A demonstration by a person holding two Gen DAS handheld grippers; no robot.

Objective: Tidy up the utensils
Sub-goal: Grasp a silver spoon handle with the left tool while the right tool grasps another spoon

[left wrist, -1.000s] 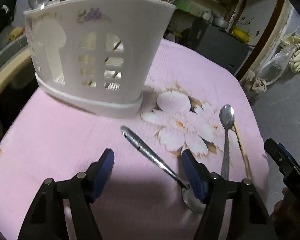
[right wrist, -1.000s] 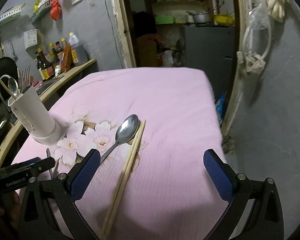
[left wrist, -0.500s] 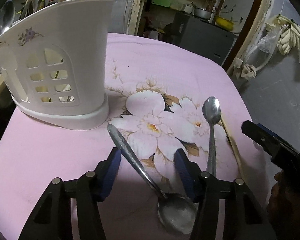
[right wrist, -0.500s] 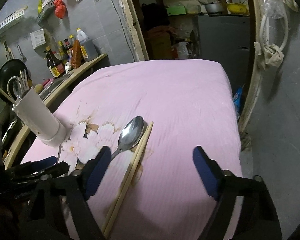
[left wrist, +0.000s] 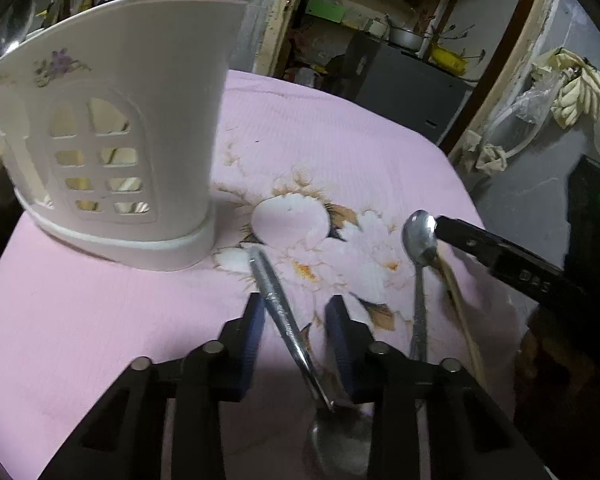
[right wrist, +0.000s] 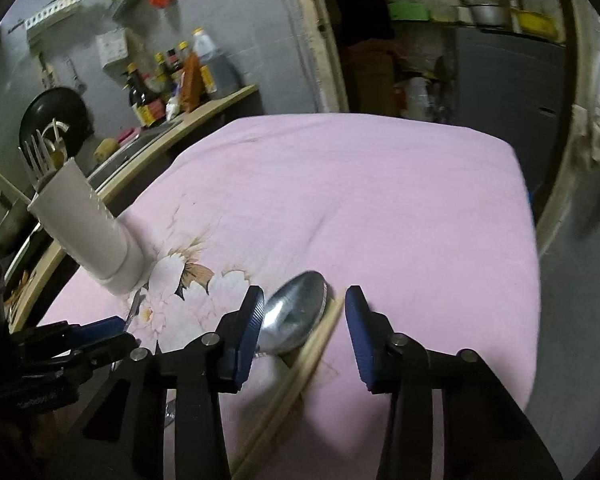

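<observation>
- The left gripper [left wrist: 296, 316] is set low over the pink flowered tablecloth [left wrist: 100, 320], its jaws closing on either side of the handle of a steel spoon [left wrist: 284, 320]; a gap can be made out at each blue pad, so the spoon is judged straddled but not yet pinched.
- That spoon is laid slantwise, handle toward the white utensil holder [left wrist: 112, 140] and bowl toward the camera, which is why the jaws are placed across the handle, not the bowl.
- The right gripper [right wrist: 304, 320] is closing as well, with the bowl of a second spoon [right wrist: 296, 316] and the ends of a pair of wooden chopsticks [right wrist: 300, 368] between its pads; the left pad appears near or just against the bowl's rim, the right pad apart from the chopsticks.
- The holder is stood on the cloth near the table's edge, already loaded with a fork [right wrist: 36, 156] and other utensils, so it is taken as the destination.
- Contact at either gripper cannot be confirmed, since both views are smeared by motion.
- The first spoon's bowl is partly covered by the left gripper's frame, and the chopsticks' far ends are cut off below the right wrist view.
- The holder's contents are mostly hidden behind its wall.
</observation>
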